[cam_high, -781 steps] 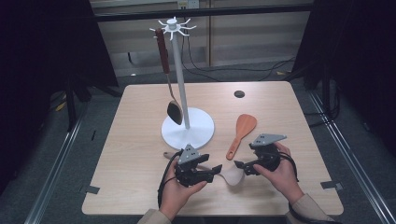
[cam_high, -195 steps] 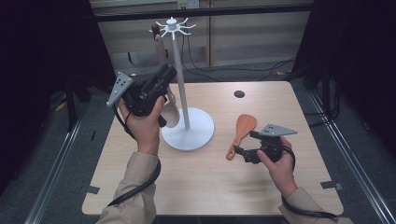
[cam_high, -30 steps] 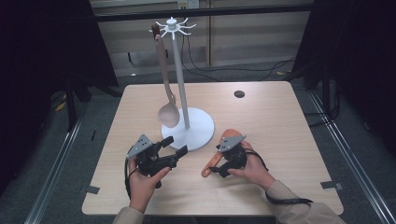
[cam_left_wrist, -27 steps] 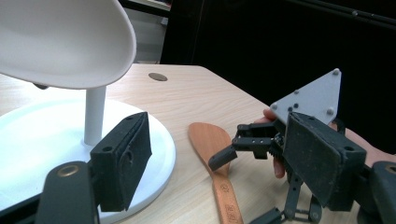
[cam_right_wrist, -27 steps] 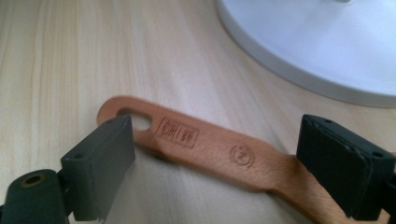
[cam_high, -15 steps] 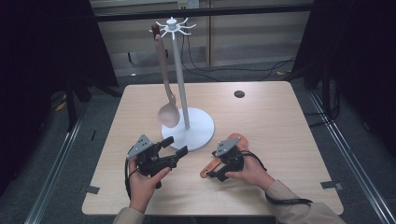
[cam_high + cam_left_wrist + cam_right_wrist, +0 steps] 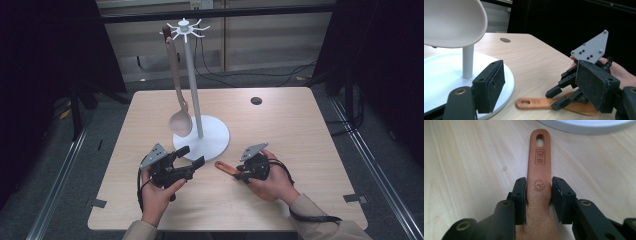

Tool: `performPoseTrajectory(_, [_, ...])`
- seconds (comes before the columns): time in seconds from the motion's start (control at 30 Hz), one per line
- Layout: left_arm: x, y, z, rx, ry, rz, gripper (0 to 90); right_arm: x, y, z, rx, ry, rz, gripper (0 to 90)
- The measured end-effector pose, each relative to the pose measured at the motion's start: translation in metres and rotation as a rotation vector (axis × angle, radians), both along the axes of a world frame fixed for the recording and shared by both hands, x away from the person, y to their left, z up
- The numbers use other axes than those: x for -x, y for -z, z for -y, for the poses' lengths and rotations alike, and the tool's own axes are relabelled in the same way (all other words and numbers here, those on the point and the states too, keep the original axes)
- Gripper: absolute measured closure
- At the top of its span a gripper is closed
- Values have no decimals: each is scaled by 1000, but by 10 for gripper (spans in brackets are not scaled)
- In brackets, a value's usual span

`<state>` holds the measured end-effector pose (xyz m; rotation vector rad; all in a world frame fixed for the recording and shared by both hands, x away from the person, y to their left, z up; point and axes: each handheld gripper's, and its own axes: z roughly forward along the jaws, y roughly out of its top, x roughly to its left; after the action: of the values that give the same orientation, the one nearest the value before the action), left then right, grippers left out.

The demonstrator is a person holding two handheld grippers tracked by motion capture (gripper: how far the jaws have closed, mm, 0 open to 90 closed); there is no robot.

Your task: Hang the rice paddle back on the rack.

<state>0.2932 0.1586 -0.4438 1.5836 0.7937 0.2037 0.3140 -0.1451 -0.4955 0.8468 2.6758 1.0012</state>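
A: What step is in hand?

B: The grasp on the wooden spatula [image 7: 539,195]. The right gripper [image 7: 539,197] has its jaws on either side of the handle, one finger [image 7: 520,195] touching it and the other just beside it with a sliver of gap, so I judge it closing on the spatula, not yet clamped. The spatula lies flat on the table [image 7: 461,157].

A: And beyond the fingers?

B: The handle's hanging hole [image 7: 540,140] points away, toward the white stand base [image 7: 586,125].

A: The other hand?

B: The left gripper [image 7: 187,157] rests by the base, jaws spread, holding nothing.

A: Next move?

B: Probably squeeze firm, lift, and bring that hole to a hook on the stand [image 7: 184,25], where a pale spoon [image 7: 179,117] hangs.

A: Anything unclear?

B: The spatula's blade is hidden under the hand, and the hooks are too small to tell which are free.
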Motion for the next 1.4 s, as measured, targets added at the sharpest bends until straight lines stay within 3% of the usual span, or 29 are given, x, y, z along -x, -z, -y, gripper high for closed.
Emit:
performPoseTrajectory(0.1, [-1, 1, 3, 0, 10, 1, 233, 2, -1, 6, -7, 26, -27, 660])
performPoseTrajectory(0.23, [-2, 0, 7, -2, 26, 4, 232, 6, -1, 11, -4, 37, -19, 653])
performPoseTrajectory(0.33, [-2, 0, 8, -4, 22, 4, 231, 7, -1, 8, -8, 85, -24, 458])
performPoseTrajectory(0.5, [-1, 0, 8, -8, 18, 0, 230, 1, 0, 1, -45, 64, -4, 433])
performPoseTrajectory(0.77, [3, 0, 1, -14, 2, 1, 229, -5, 2, -22, -3, 65, 7, 470])
performPoseTrajectory(0.93, [7, 1, -6, -13, -22, -2, 228, -10, 1, -35, 13, 77, 13, 585])
performPoseTrajectory(1.0, [7, 2, -8, -16, -29, -4, 228, -13, -1, -36, 21, 80, -1, 651])
performPoseTrajectory(1.1, [9, 3, -8, -14, -30, -9, 228, -18, -2, -37, 21, 86, -31, 661])
performPoseTrajectory(1.23, [9, 10, -3, -34, -4, -21, 228, -17, -2, -38, 17, 99, -21, 665])
performPoseTrajectory(1.3, [8, 12, 1, -47, 3, -29, 228, -16, -2, -35, -37, 123, -32, 665])
performPoseTrajectory(1.4, [8, 15, 7, -53, 16, -36, 228, -15, -12, -29, -112, 161, -1, 665])
